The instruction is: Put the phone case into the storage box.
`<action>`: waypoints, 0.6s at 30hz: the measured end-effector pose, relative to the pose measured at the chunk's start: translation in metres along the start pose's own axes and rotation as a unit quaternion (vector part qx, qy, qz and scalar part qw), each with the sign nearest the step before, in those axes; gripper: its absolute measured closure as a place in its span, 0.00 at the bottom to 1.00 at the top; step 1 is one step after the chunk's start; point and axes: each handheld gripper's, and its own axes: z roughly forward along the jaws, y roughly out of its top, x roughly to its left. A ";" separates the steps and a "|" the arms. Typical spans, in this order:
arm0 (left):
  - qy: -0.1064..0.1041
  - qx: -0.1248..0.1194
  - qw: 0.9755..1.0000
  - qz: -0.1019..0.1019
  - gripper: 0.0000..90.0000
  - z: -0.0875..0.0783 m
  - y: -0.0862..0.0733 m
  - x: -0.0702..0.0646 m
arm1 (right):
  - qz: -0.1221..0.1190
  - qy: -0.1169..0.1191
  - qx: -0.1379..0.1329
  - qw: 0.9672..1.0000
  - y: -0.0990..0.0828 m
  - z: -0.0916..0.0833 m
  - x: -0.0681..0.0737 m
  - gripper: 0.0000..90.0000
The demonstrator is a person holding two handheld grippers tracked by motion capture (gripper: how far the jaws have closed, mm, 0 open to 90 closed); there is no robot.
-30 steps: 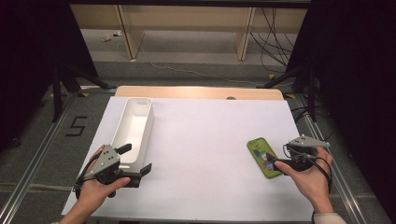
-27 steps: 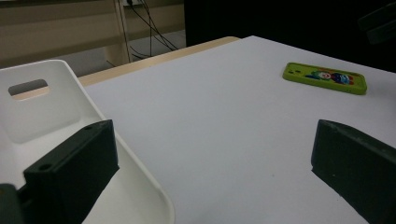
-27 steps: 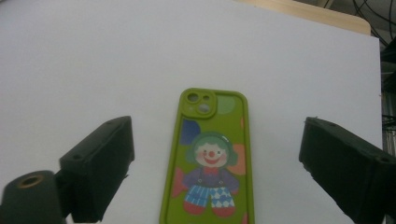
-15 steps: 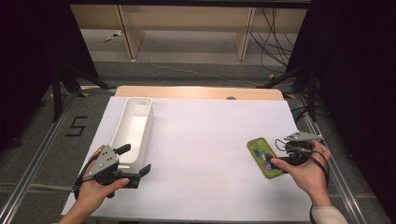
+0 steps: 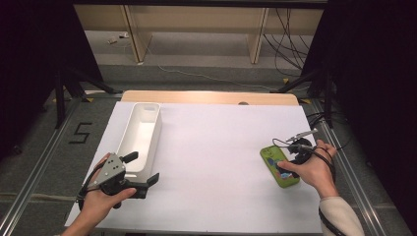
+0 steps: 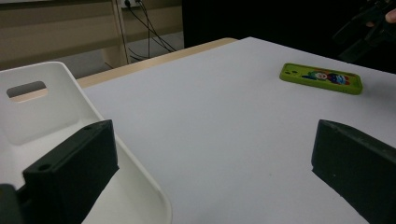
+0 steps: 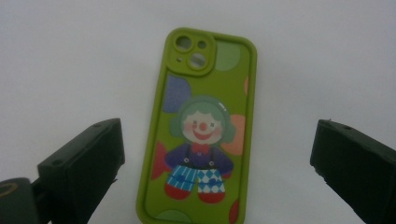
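The right gripper [image 5: 289, 166] is hovering at the lower right of the high view, directly over the phone case [image 5: 279, 165], jaws standing wide apart with nothing pressed between them. They have just been opening — the case is lying between them in the right gripper view [image 7: 198, 128] but untouched.

The case is resting flat on the white table [image 5: 216, 147], face up, camera cut-out toward the top of the right gripper view. In the left gripper view it is sitting at the upper right [image 6: 321, 78], well apart from the white tray [image 6: 56, 121].

Handling, as a judgement: it is looking like soft, flexible rubbery plastic — light, not fragile, fairly grippy. Lying so low and flat, it is offering little to bite on; pinching across the two long edges near the middle seems the best hold, though the shell may bow inward under pressure.

Markings: a cartoon clown with green hair, red nose and checked trousers, plus coloured dots. No brand, label or readable writing is showing on it.

The left gripper [image 5: 140, 172] is waiting at the lower left beside the tray's near end, jaws apart and empty.
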 end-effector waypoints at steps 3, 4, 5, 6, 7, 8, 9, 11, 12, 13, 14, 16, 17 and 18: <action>0.000 0.000 1.000 0.000 0.00 0.000 0.000 0.000 | -0.006 -0.001 0.014 1.000 0.003 0.005 0.000 0.05; 0.000 0.000 1.000 0.002 0.00 0.000 0.000 0.000 | -0.007 0.000 0.018 1.000 0.004 0.007 0.000 0.05; -0.001 0.000 1.000 0.002 0.00 0.000 0.000 0.000 | -0.008 0.000 0.022 1.000 0.005 0.009 0.000 0.05; -0.001 0.000 1.000 0.002 0.00 0.000 0.000 0.000 | -0.008 0.000 0.027 1.000 0.005 0.011 0.001 0.05; -0.001 0.000 1.000 0.002 0.00 0.000 0.000 0.000 | -0.012 0.000 0.030 0.999 0.006 0.013 0.001 0.05; -0.001 0.000 1.000 0.001 0.00 0.000 0.000 0.000 | -0.011 0.000 0.032 0.999 0.006 0.015 0.001 0.05; 0.000 0.000 1.000 0.000 0.00 0.000 0.000 0.000 | -0.014 0.001 0.037 0.999 0.007 0.016 0.001 0.05; -0.001 -0.001 1.000 0.001 0.00 0.000 0.000 0.000 | -0.015 -0.002 0.041 0.999 0.008 0.019 0.002 0.05; -0.001 -0.001 1.000 0.001 0.00 0.000 0.000 0.000 | -0.017 -0.003 0.045 0.999 0.009 0.021 0.002 0.05; -0.001 -0.001 1.000 0.001 0.00 0.000 0.000 0.000 | -0.017 -0.002 0.047 0.999 0.010 0.022 0.003 0.05; 0.000 -0.001 1.000 0.000 0.00 0.000 0.000 0.000 | -0.017 -0.005 0.050 0.999 0.010 0.023 0.003 0.05; -0.001 -0.001 1.000 0.001 0.00 0.000 0.000 0.000 | -0.017 -0.005 0.055 0.998 0.012 0.025 0.005 0.05; -0.001 -0.001 1.000 0.001 0.00 0.000 0.000 0.000 | -0.016 -0.005 0.059 0.998 0.012 0.026 0.005 0.05; 0.000 -0.001 1.000 0.001 0.00 0.000 0.000 0.000 | -0.021 -0.005 0.059 0.998 0.012 0.027 0.005 0.05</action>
